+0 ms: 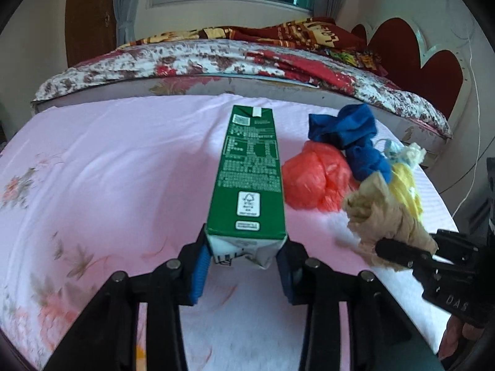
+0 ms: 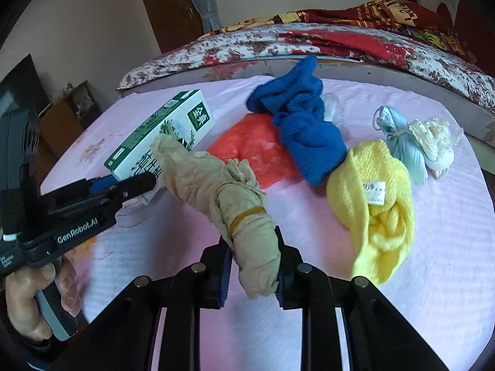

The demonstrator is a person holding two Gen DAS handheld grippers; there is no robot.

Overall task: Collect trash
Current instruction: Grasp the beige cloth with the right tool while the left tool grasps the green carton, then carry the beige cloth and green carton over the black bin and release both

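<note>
while the carton (image 1: 247, 173) is seen from the left wrist lying lengthwise on the pink sheet (image 1: 108, 170), its near end is clamped between the blue pads of the left gripper (image 1: 244, 259), so one piece of trash is judged to be in hand. just right of the carton a red bag (image 1: 312, 179) is seen on the sheet, and beyond that bag a blue cloth (image 1: 349, 136) is heaped. further right of the carton the right gripper (image 1: 399, 253) is seen closed on a beige bundle (image 1: 377, 216), which is raised off the sheet. no bin is shown, so nothing can be counted as collected yet.

from the right wrist, the beige bundle (image 2: 229, 204), bound by a rubber band, is pinched at its near end by the right gripper (image 2: 253, 269). the carton (image 2: 164, 136) is seen left of and behind the bundle, with the left gripper (image 2: 123, 188) closed on its lower end and a hand (image 2: 37, 293) on the grip. right of the carton, the red bag (image 2: 250, 148), the blue cloth (image 2: 303, 123), a yellow cloth (image 2: 377, 201), a pale blue mask (image 2: 399, 142) and a white wad (image 2: 436, 142) are left on the sheet (image 2: 433, 262). two pieces are judged picked up; whether the cloths count as trash cannot be told.
</note>
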